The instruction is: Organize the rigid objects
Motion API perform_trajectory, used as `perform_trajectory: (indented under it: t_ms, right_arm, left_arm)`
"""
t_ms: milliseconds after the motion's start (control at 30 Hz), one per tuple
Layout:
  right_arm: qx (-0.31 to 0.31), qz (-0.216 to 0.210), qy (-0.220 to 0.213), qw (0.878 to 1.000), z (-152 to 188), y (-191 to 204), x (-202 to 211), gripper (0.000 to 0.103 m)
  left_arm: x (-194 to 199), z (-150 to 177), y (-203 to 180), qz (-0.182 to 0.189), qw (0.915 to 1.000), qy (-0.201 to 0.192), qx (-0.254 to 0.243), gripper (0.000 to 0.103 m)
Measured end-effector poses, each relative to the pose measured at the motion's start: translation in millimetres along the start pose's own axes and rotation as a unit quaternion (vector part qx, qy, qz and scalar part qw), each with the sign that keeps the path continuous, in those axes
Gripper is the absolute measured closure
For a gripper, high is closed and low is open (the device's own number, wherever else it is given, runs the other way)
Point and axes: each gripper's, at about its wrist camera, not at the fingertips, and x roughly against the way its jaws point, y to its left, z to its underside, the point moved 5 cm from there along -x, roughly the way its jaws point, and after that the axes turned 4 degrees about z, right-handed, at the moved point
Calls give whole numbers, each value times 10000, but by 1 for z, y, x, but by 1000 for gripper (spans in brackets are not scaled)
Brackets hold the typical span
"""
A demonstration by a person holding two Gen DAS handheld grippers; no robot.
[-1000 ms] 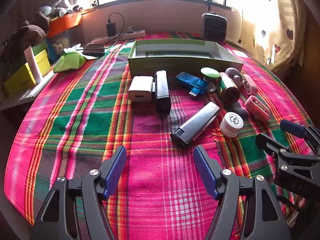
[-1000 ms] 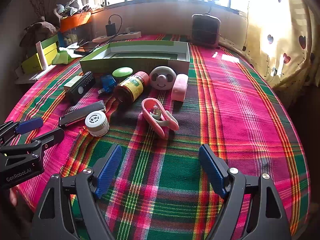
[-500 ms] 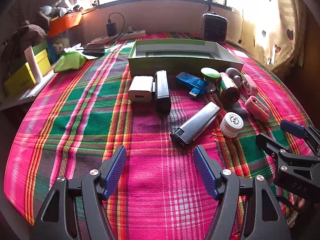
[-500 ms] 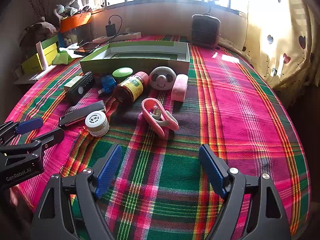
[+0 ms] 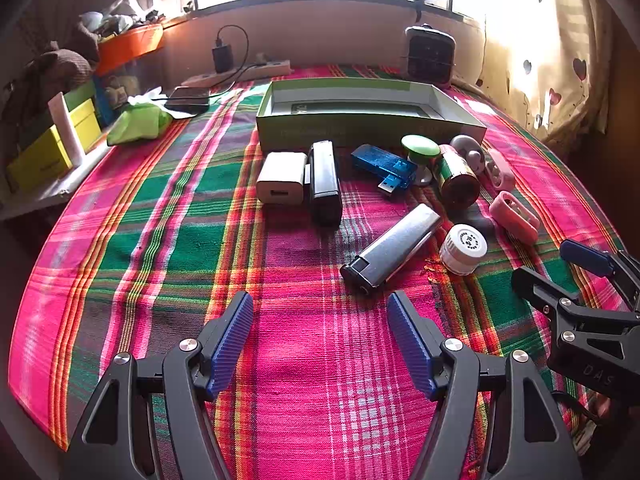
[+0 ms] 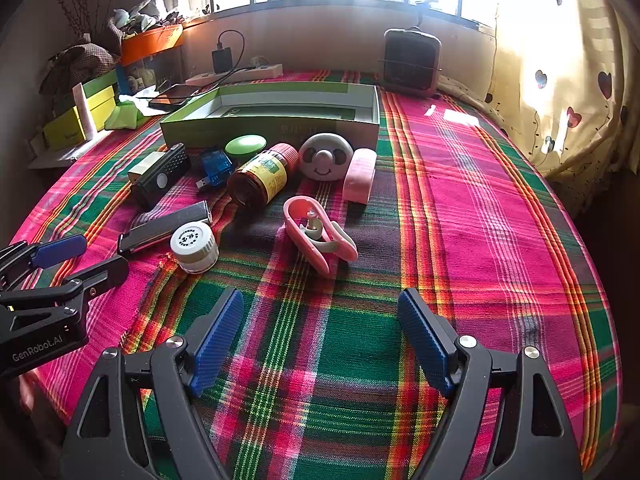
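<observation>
Left hand-held gripper, body marked "GenRobot.AI", and right hand-held gripper, both wide open and empty, above plaid worktop; white printed-lid jar beside silver lighter, before the green box.

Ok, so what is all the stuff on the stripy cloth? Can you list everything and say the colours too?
box: 1, green, open, behind the small things
charger block: 1, white, left end of the row
black gadget: 1, black, beside the charger block
USB stick: 1, blue, in front of the box
round cap: 1, green, next to the USB stick
bottle: 1, brown with yellow label, lying on its side
smiley face toy: 1, white, against the box
pink block: 1, pink, right of the smiley face toy
pink clip: 1, pink, nearest the right gripper
lighter: 1, silver, lying flat
small jar: 1, white, beside the lighter
heater: 1, dark, far edge
left gripper: blue-padded jaws open
right gripper: blue-padded jaws open
</observation>
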Motion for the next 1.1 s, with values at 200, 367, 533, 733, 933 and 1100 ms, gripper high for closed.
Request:
perform_trajectory:
  t_ms: [200,367,533,733,933,1100]
  right_arm:
    - [-2,2,-3,10000,0,0,0,23]
    - [-3,2,-5,10000,0,0,0,23]
    - [-2,2,-6,10000,0,0,0,23]
    - [9,-10,9,10000,0,0,0,23]
    - [83,-78,65,9999,-6,0,1,23]
    - [236,-210,178,9993,-8,-1,-3,23]
  left_arm:
    - [0,0,0,-1,10000,2,3,34]
    - [0,0,0,-3,10000,1,4,34]
    - [1,1,0,0,10000,6,5,34]
    - [0,0,0,11,10000,13,-5,34]
    - [-1,-3,4,86,9999,71,-59,34]
    - [-5,-9,5,214,9995,157,-147,34]
